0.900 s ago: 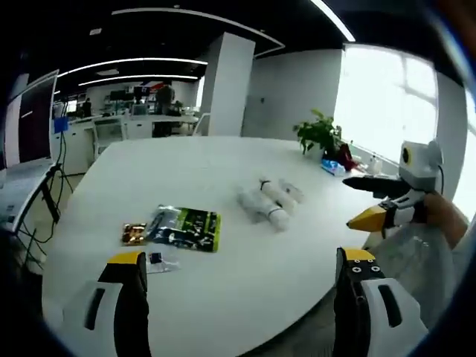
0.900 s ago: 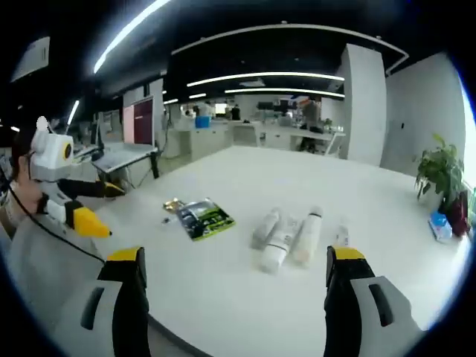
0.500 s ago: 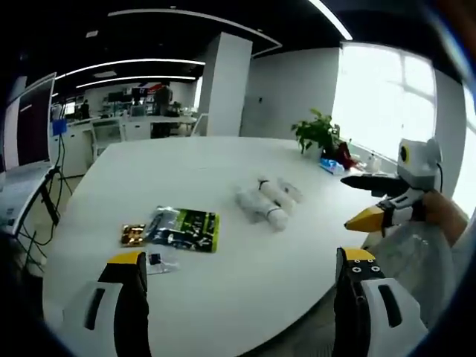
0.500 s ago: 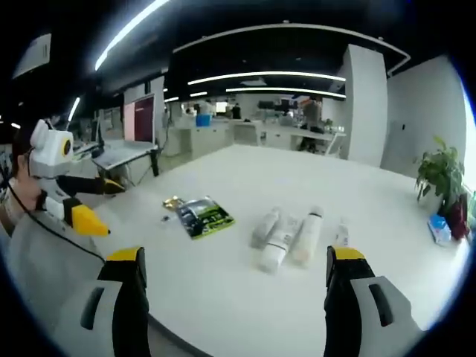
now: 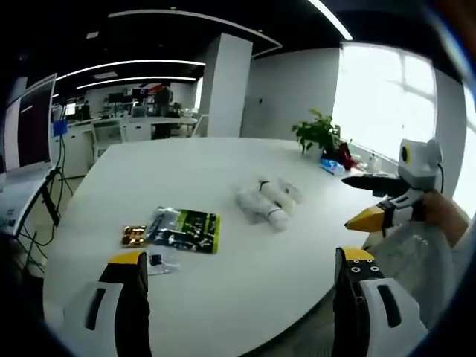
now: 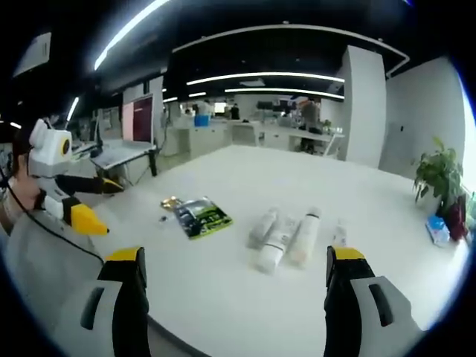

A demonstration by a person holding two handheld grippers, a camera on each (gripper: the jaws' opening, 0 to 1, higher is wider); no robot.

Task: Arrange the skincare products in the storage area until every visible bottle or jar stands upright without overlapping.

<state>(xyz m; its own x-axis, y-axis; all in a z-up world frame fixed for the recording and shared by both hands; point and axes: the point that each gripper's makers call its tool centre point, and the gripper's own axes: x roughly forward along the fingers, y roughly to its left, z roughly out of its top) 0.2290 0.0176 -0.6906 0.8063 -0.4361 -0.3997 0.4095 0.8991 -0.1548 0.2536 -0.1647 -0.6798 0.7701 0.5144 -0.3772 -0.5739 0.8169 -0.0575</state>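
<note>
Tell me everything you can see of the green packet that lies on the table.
The green packet is a flat, glossy pouch, mostly dark green with lighter print and a bluish end. It lies flat on the white table, left of the lying white bottles in the left gripper view. A small gold packet lies against its end. Neither claw touches it.

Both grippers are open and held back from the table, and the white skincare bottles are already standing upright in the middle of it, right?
Not quite. Both the left gripper and the right gripper are open and back from the table, but the white bottles lie on their sides, bunched together, as the right gripper view shows.
</note>
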